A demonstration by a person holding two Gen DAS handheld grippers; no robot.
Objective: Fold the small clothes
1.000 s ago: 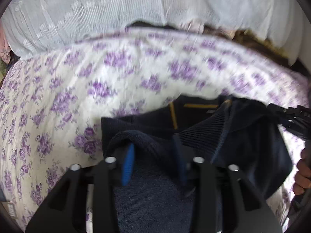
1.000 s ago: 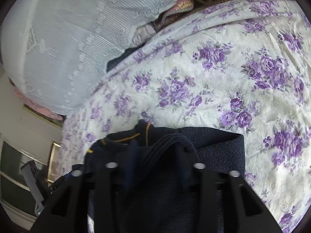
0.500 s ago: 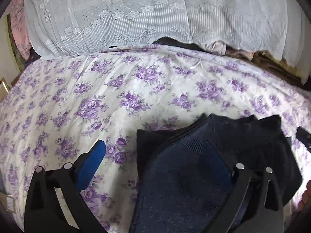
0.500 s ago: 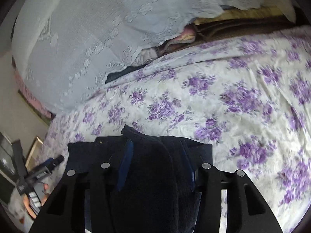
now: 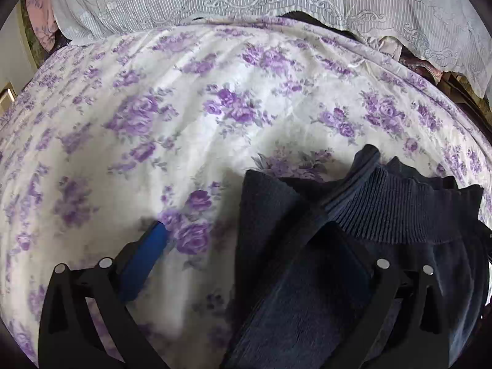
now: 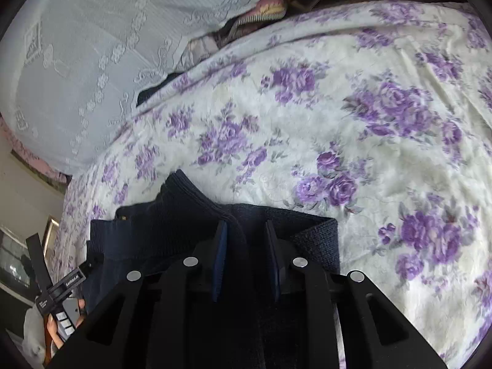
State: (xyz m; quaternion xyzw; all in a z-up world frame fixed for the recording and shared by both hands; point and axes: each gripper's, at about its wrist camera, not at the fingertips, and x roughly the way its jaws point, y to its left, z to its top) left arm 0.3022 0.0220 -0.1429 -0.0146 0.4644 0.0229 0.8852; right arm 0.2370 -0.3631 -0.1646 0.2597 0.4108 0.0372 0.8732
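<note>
Two grippers work on the dark sweater (image 5: 307, 276) lying on the flowered bedsheet (image 5: 215, 107): the left gripper (image 5: 258, 255) is wide open and empty, while the right gripper (image 6: 246, 246) pinches a fold; it should release slowly and press flat

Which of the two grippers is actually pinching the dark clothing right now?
The right gripper: its blue pads squeeze a ridge of the navy garment. The left gripper is spread wide, one pad over the floral bedsheet, gripping nothing.
</note>
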